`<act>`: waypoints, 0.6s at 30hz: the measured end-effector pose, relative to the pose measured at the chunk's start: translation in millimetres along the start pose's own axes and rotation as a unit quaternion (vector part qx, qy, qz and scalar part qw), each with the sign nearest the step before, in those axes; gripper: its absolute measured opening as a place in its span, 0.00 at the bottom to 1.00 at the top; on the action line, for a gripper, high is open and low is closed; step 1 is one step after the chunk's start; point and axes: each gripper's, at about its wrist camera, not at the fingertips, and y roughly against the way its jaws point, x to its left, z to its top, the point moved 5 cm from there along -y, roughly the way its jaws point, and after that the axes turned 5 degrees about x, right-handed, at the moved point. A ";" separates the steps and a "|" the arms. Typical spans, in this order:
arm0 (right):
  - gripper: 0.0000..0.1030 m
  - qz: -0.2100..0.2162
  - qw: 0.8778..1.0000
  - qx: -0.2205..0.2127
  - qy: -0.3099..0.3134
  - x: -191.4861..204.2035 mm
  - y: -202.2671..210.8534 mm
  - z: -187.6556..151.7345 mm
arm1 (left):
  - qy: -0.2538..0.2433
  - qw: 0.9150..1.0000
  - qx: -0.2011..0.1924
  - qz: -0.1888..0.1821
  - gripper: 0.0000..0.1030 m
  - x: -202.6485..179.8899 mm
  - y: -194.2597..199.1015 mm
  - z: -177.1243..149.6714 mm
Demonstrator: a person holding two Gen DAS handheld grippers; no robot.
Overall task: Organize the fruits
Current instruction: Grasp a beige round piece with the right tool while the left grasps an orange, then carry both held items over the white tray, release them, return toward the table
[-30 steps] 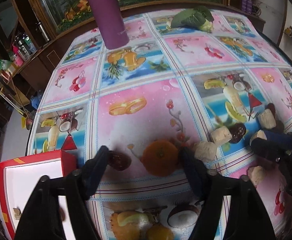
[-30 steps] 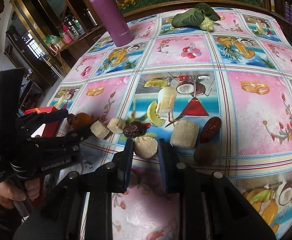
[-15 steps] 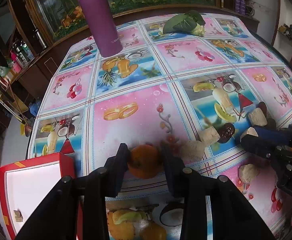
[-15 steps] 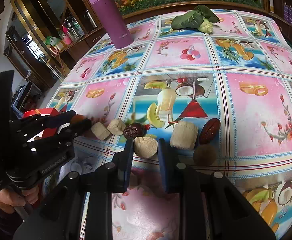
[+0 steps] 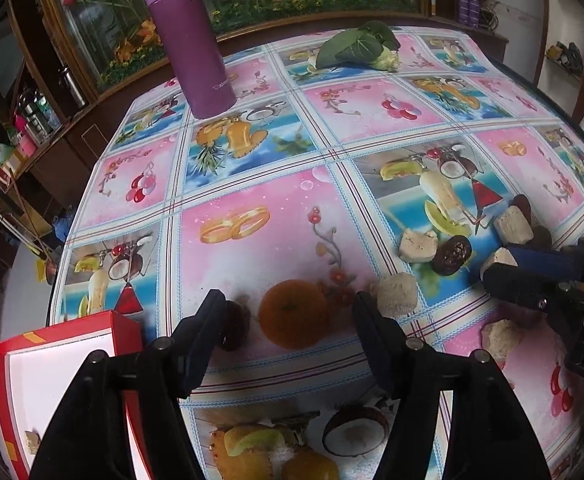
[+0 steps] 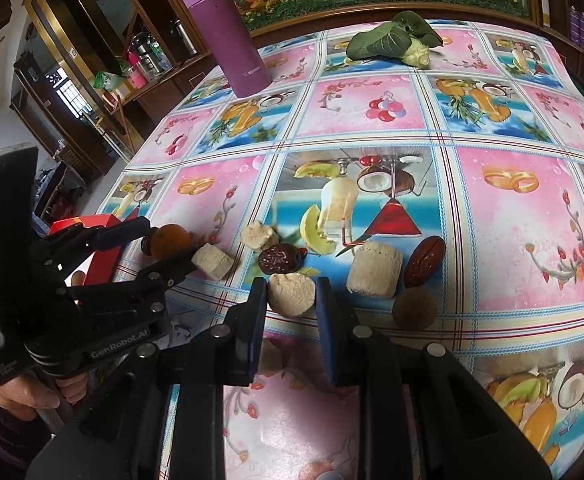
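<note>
**Orange between spread fingers, pale chunk pinned on the right**

Left gripper (image 5: 289, 312) sits low over the desk (image 5: 275, 184), fingers spread wide, and the orange (image 5: 293, 313) rests on the fruit-print cloth right between them with a gap on both sides. Tucked against the left finger is a dark red date (image 5: 233, 326), partly hidden. Just beyond the right finger, a pale cut chunk (image 5: 396, 294) lies on the cloth. Down in the near-left corner, the red box (image 5: 125, 326) shows its white inside, with one small pale piece (image 5: 31, 436) sitting in it.

Over to the right gripper (image 6: 292, 294): fingers pressed on either side of a pale fruit chunk (image 6: 292, 294), holding it at desk level. Around it, a wrinkled dark date (image 6: 279, 258) just behind, a bigger ridged pale chunk (image 6: 374, 274) to the right, a glossy red date (image 6: 424, 260) beside that, and a brown round fruit (image 6: 414, 307) nearest the camera.

At the far edge, a purple flask (image 5: 189, 36) stands upright, well apart from a leafy green vegetable (image 5: 358, 46). A hand (image 6: 19, 388) grips the left tool's handle
</note>
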 end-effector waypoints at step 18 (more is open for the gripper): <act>0.26 0.004 1.000 -0.010 0.004 2.8 4.3 1.2 | 0.048 0.998 -0.021 -0.035 0.33 -0.8 31.1 -14.1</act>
